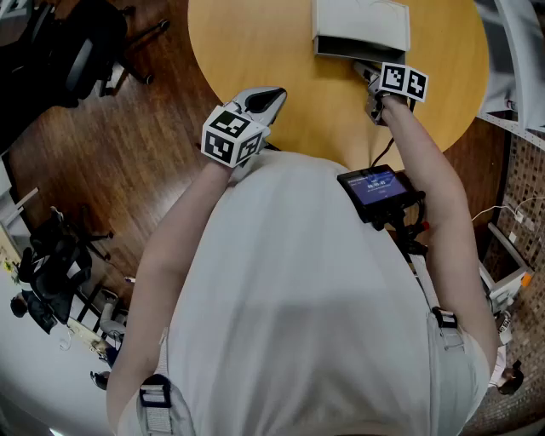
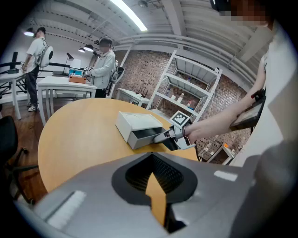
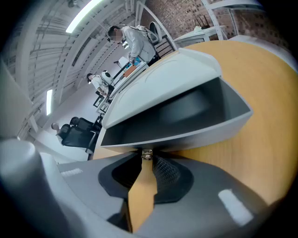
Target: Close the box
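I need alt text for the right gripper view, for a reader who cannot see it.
The right gripper grips the small metal knob of an open grey drawer that sticks out of a white box on a wooden table. Far behind stand people.

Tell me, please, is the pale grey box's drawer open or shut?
Open: the grey drawer juts out of the pale grey rectangular box, dark interior exposed, right gripper holding its small metal knob.

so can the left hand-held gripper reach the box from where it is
Probably yes: only bare table lies between the left hand-held gripper and the box; the right hand-held gripper grips just the drawer knob.
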Demonstrator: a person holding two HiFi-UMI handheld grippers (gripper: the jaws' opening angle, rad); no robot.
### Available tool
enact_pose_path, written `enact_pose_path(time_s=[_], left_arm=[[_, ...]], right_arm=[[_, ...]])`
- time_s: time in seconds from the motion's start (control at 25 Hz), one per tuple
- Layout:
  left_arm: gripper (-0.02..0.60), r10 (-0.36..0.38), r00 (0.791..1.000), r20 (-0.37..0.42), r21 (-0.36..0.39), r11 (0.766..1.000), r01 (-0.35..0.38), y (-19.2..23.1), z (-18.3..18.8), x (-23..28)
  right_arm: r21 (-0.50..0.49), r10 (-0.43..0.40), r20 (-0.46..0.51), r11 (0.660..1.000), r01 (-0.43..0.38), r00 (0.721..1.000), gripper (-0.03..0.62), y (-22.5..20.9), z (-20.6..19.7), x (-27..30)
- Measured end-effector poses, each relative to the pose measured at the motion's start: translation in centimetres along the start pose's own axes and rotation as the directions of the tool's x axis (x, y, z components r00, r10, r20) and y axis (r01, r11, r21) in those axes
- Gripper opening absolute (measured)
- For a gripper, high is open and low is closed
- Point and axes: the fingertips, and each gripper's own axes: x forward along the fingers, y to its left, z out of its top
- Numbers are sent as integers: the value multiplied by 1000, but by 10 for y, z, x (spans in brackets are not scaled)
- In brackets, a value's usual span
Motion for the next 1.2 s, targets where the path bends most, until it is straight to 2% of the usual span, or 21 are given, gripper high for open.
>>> enact_pose_path(time_s=[0.36,0.56,0.64,0.8,0.88,0.96,1.08,1.2], left_arm=[[0,16,1000,8,-12,1000,-16,1,-2,-8],[0,6,1000,2,-14,1000,-6,8,-2,-1],[0,-4,1000,-2,-10,1000,4,16,-1,4],[0,-29,1000,-3,12,999,29,10,8,11],[0,-48,999,-1,26,999,48,9,14,18],[0,-69,998,-2,40,997,69,14,21,25],[0,-100,995,-2,64,993,100,26,34,36],[0,-129,992,0,89,988,128,24,44,46]], right_arm=[[6,-27,26,1000,27,999,72,3,44,3],[-20,-15,47,1000,16,999,78,2,43,10],[-18,-9,47,1000,9,999,101,3,42,16],[-31,12,34,999,-11,999,104,9,24,0],[-66,47,21,997,-46,999,98,17,14,-7],[-127,117,7,985,-116,993,84,38,9,-10],[-246,255,6,938,-246,967,64,78,12,-17],[-335,337,46,892,-304,940,44,101,13,-38]])
